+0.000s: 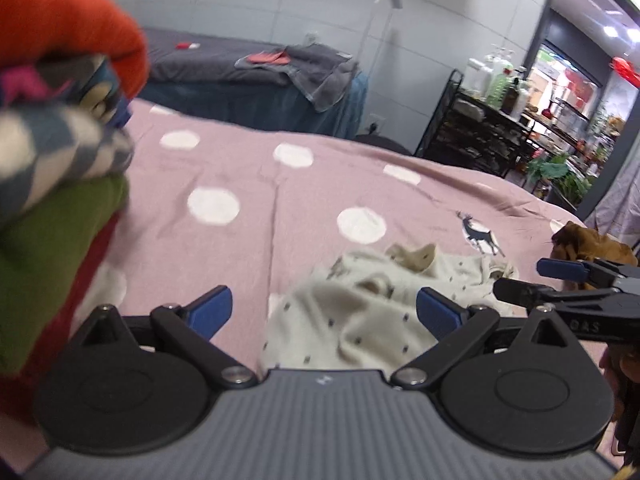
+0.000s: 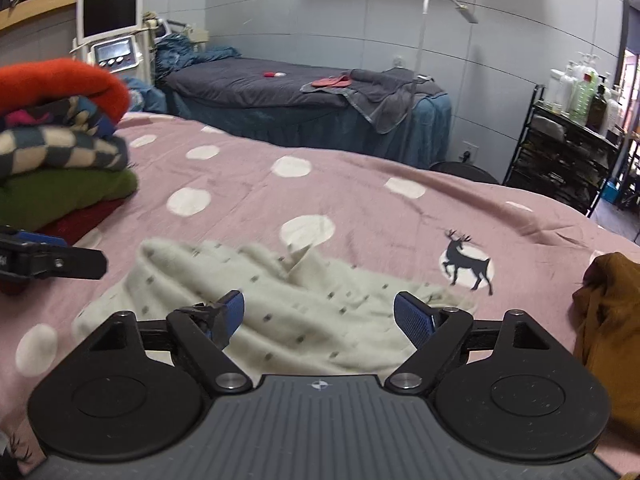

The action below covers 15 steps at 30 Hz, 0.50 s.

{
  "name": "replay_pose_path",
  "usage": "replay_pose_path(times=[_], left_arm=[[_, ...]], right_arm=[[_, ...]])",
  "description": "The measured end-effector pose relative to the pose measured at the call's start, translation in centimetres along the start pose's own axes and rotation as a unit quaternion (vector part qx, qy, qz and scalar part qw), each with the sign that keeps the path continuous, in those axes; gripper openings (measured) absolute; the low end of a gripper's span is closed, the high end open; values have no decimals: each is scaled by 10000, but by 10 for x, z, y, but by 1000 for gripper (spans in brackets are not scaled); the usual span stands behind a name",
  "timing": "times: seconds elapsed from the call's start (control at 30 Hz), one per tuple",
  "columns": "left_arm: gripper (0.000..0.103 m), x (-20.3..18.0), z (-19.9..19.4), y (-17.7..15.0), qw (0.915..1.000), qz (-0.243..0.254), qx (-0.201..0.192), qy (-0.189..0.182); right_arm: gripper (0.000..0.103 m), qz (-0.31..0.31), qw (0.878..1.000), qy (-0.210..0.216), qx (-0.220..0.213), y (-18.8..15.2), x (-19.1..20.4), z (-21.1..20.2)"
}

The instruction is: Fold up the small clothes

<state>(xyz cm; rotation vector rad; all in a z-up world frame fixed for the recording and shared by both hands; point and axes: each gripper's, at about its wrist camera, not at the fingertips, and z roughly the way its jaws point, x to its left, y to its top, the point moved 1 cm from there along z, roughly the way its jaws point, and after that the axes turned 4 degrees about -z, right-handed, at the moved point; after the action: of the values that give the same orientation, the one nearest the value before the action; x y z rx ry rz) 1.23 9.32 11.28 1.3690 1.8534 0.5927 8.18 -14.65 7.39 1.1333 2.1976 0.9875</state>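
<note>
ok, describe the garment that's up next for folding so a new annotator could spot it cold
Start from the pink bedspread with white dots. On it, right in front of both grippers, lies a crumpled cream garment sprinkled with small grey marks. The folded stack to its left is orange, checked, green and red, and the heap to its right is plain mustard brown, so it is the only pale, speckled piece.

— What colours lie on the bed?
— A dusty-pink bedspread (image 2: 360, 184) with white dots and a black deer (image 2: 464, 260) on one dot. On it, a cream garment (image 2: 304, 320) flecked with small grey marks.

— And the pile?
— The stack of folded clothes (image 2: 60, 152) runs orange, then blue-and-cream checks, green, dark red. A mustard-brown garment (image 2: 608, 320) sits at the right edge.

— The fingers?
— Black, with blue pads (image 2: 412, 316).
</note>
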Motion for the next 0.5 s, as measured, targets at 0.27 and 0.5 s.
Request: replay_pose_path(times=[0.27, 0.5], left_arm=[[98, -36, 68, 4, 9935, 627, 906, -276], [25, -45, 78, -28, 9898, 909, 1062, -271]], right_arm=[[103, 1204, 9900, 594, 432, -13, -32, 30], [30, 385, 9910, 1102, 658, -19, 12, 52]])
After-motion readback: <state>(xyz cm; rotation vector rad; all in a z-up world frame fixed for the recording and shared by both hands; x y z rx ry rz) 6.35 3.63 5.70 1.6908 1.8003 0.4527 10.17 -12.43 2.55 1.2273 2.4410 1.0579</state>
